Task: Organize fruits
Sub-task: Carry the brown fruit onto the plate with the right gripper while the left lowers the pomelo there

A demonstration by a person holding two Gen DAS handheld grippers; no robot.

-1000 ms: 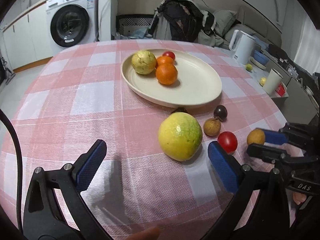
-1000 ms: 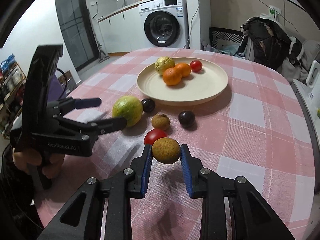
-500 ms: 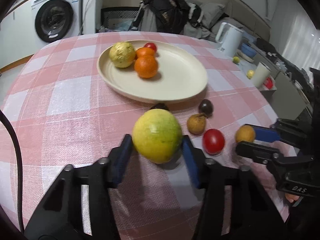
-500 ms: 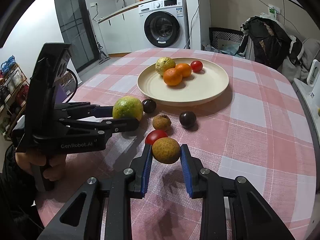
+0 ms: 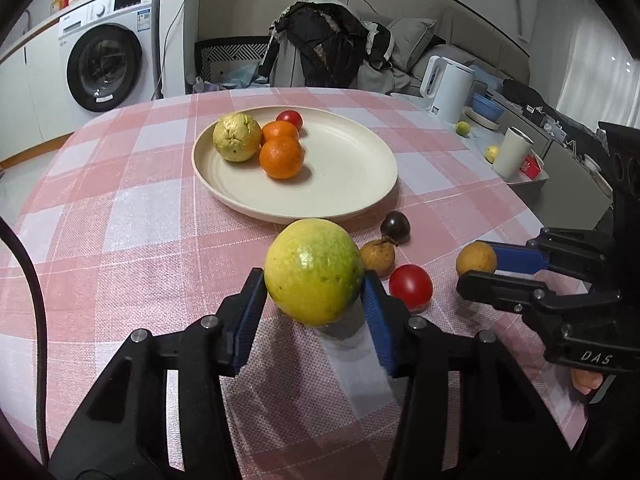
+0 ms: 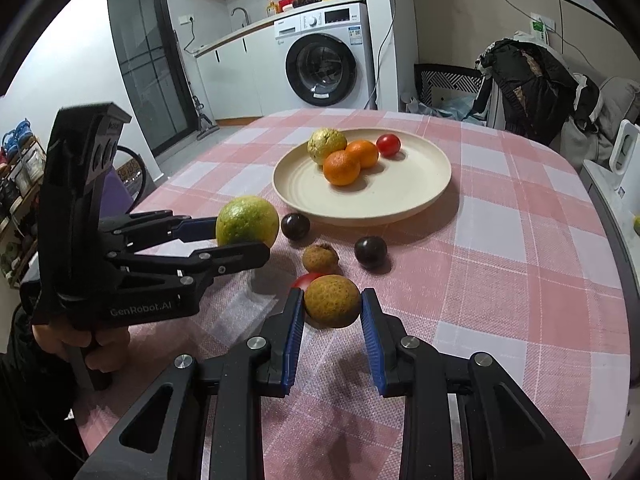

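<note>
The left gripper point(image 5: 314, 304) clamps the large green-yellow citrus point(image 5: 314, 271); the right gripper point(image 6: 332, 322) pinches a small brown fruit point(image 6: 332, 301). The cream plate point(image 5: 352, 184) lies straight ahead of both, nearer the left.

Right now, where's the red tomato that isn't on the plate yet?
In the left wrist view the loose tomato lies on the tablecloth, right of the big green-yellow fruit held by the left gripper, just in front of the small brown fruit.
</note>
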